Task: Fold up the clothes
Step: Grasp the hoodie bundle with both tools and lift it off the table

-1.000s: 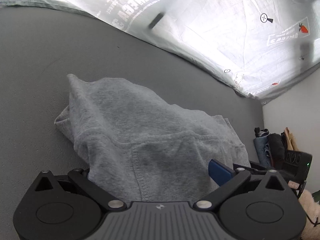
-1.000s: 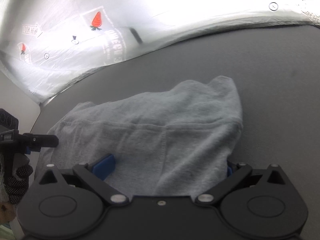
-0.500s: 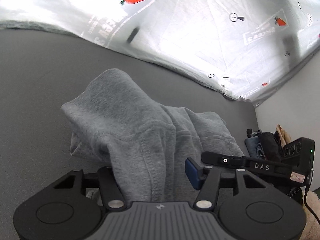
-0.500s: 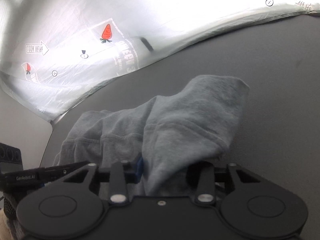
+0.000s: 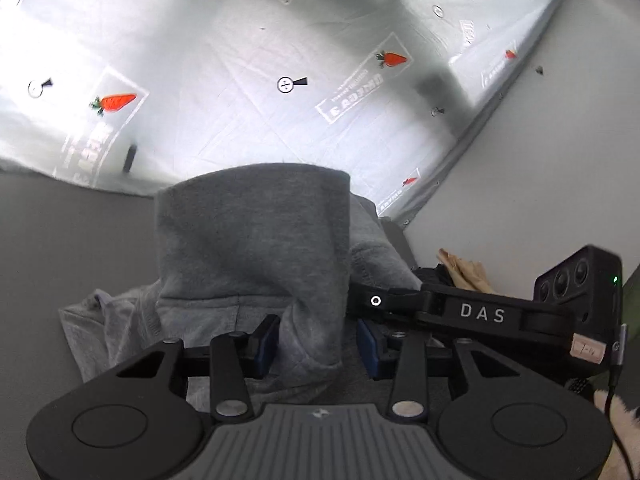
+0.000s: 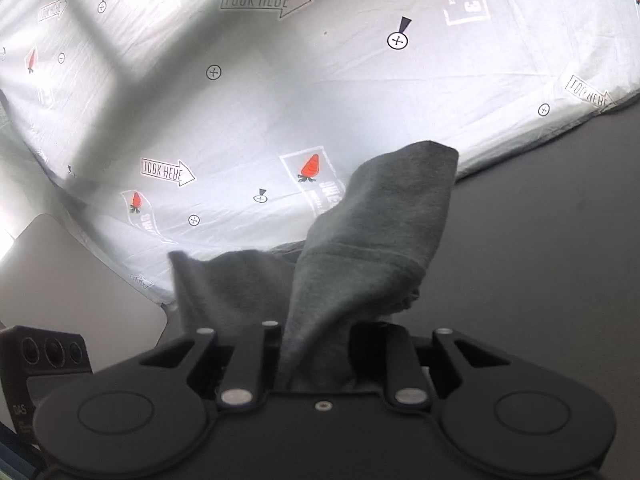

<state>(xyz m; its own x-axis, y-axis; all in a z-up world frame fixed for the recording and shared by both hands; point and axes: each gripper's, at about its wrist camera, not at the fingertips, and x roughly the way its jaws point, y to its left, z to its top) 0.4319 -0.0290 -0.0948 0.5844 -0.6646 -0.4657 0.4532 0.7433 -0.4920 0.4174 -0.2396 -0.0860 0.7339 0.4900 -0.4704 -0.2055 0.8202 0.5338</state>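
A grey knit garment (image 5: 256, 248) is lifted off the dark grey table (image 5: 60, 240). My left gripper (image 5: 316, 344) is shut on a bunched edge of it, and the cloth stands up ahead of the blue pads (image 5: 264, 340). My right gripper (image 6: 316, 344) is shut on another edge of the same garment (image 6: 372, 248), which rises in a flap in front of it. The right gripper's body, marked DAS (image 5: 480, 314), shows close beside the left one.
A white printed sheet with carrots and arrows (image 5: 280, 80) hangs behind the table and also shows in the right wrist view (image 6: 280, 100). A pile of clothes and a paper bag (image 5: 460, 268) lie at the right by a plain wall.
Both grippers closed on the garment's near edge, then lifted it off the table and drew close together. The views tilted up toward the sheet.
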